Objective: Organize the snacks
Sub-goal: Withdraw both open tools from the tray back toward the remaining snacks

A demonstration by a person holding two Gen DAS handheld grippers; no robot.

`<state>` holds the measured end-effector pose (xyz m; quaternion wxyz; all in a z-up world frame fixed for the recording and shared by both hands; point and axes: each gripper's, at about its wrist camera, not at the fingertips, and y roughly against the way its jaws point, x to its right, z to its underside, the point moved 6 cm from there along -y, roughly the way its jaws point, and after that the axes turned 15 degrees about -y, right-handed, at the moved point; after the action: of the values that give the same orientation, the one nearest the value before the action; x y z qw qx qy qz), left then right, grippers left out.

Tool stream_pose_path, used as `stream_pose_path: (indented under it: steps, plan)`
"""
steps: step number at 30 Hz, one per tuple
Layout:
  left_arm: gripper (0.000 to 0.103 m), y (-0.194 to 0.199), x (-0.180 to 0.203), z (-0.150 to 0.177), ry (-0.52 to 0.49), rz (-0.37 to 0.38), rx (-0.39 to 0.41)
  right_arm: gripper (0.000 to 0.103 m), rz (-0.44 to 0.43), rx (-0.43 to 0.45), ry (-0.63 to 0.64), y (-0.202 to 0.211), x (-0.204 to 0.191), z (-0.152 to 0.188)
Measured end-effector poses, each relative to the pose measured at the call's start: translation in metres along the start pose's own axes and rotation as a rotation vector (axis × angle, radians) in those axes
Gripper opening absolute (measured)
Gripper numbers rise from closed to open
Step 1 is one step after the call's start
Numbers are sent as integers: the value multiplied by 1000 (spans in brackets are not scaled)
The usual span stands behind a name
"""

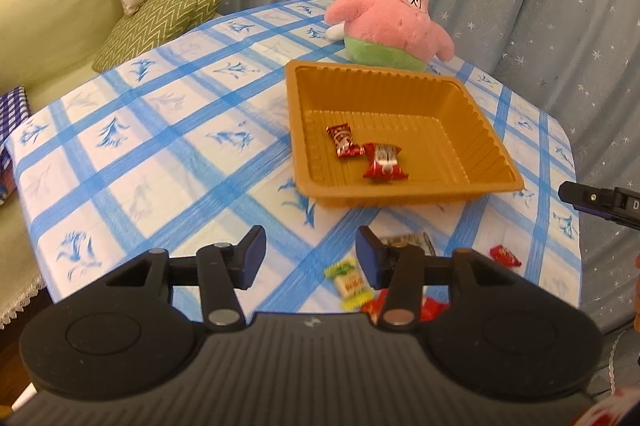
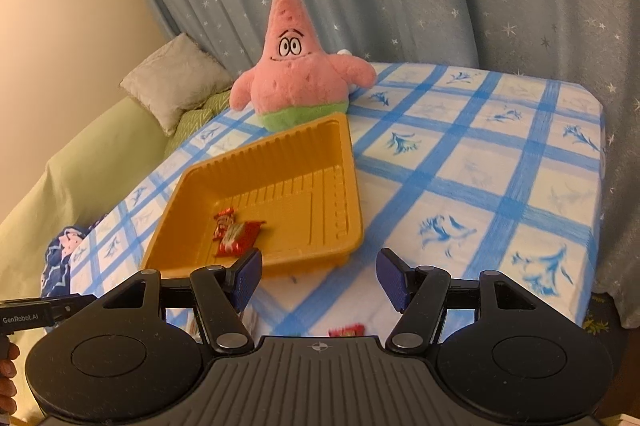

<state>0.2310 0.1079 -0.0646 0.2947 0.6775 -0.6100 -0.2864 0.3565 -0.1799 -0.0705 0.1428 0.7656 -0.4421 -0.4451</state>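
Both the left gripper [image 1: 310,254] and right gripper [image 2: 319,276] hold their fingers apart and empty before the tray [image 1: 400,192] with two red snacks [image 1: 384,162]

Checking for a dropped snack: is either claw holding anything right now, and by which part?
Nothing is held. The left claw and right claw both stand open with only tablecloth between their pads.

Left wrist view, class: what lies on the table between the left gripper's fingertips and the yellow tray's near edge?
Only bare checked tablecloth separates the left gripper from the yellow tray in the left wrist view.
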Motion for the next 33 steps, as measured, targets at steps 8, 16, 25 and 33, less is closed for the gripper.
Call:
stream_pose_path:
  steps: [8,16,25,33]
  plan:
    - [46,19,13,31,-5,-19,-26,63,13,-25,23,22,7,24]
    - [47,31,28,57,-11,-13,-59,63,32,-73,62,37,17,51]
    - [48,35,50,87,-30,25,-113,63,55,-132,85,49,28,79]
    - [48,35,69,110,-65,34,-165,63,66,-189,127,55,34,102]
